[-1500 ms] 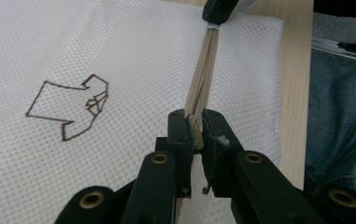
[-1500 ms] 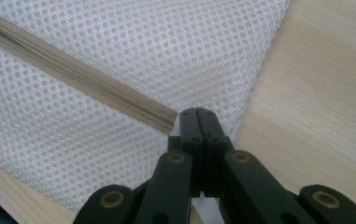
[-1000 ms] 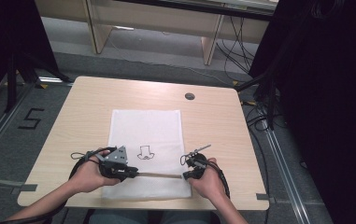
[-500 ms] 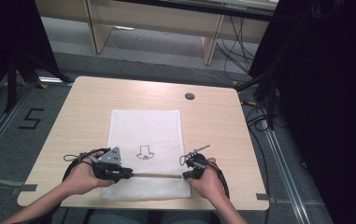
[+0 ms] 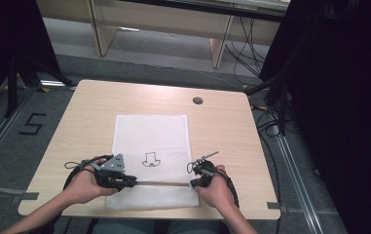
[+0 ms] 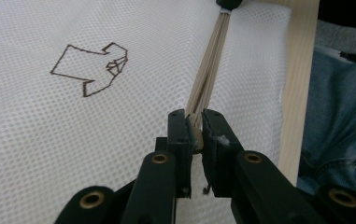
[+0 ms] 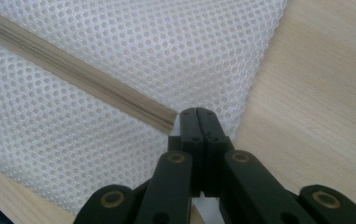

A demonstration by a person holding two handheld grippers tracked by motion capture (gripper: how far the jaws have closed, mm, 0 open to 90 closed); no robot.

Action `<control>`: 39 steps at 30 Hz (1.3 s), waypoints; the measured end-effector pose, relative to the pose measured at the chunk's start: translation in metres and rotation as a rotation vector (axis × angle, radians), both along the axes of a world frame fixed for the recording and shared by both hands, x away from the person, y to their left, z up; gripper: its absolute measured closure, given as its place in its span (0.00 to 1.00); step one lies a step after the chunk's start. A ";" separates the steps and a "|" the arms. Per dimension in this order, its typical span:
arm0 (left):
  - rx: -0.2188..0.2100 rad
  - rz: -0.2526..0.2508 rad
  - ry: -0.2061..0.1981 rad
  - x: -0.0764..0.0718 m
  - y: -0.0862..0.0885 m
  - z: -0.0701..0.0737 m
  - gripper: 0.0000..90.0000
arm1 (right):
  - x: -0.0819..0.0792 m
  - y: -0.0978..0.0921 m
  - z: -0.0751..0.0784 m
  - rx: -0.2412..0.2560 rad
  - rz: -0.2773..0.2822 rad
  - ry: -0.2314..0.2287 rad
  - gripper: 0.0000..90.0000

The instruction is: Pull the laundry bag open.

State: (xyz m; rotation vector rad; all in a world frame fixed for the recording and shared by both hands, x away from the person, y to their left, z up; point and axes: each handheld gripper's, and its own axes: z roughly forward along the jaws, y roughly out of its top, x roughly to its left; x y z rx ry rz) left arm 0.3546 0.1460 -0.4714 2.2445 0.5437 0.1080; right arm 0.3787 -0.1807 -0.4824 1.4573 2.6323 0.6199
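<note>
Leftward along the beige zipper (image 5: 159, 183) goes the left gripper (image 6: 194, 125), clamped on its pull; the right gripper (image 7: 197, 116) pinches the white mesh laundry bag's (image 5: 151, 134) edge. Zipping underway; next, pull steadily.

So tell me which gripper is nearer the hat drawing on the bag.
Left. The left gripper sits just below and left of the hat drawing, shut on the zipper. The right gripper is farther off, at the mesh bag's right edge.
</note>
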 end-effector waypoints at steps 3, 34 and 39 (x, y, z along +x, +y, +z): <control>-0.011 0.015 0.005 -0.002 0.008 -0.002 0.91 | 0.000 0.000 0.000 -0.001 0.002 0.000 1.00; -0.029 0.100 0.030 -0.009 0.044 -0.003 0.91 | 0.000 0.000 0.000 0.000 0.003 0.001 1.00; -0.008 0.108 0.027 -0.008 0.049 -0.003 0.91 | 0.000 0.000 0.000 0.000 0.003 0.001 1.00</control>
